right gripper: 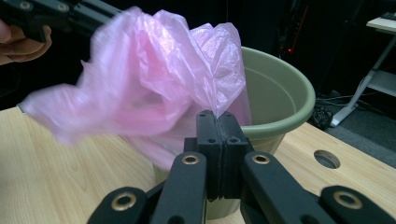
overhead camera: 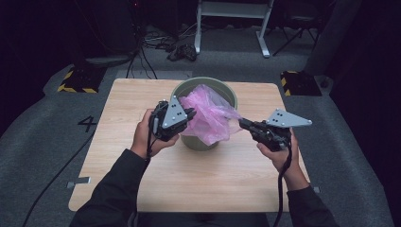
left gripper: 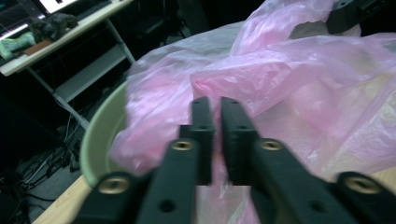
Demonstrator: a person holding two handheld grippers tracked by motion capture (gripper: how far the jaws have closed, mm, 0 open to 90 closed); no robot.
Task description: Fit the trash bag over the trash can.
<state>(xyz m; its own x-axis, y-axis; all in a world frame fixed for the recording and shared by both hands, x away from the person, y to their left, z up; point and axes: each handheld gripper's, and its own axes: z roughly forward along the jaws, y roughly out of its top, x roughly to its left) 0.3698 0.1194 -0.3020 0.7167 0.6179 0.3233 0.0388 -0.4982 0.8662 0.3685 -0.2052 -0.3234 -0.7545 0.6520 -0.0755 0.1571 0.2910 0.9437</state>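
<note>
The right gripper pinches the pink bag's edge beside the green bucket. The left gripper, jaws nearly together, meets the bag over the bucket's rim; whether it clamps, I cannot tell.

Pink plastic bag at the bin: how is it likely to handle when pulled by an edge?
The pink bag is thin, crinkled and see-through, so probably very light and floppy. It drapes over the green bin rim, so it should follow a pull. The right gripper pinches film that may slip or stretch.

Dim room, grey carpet floor, white-legged desk behind, tangled cables, hazard-striped blocks.
</note>
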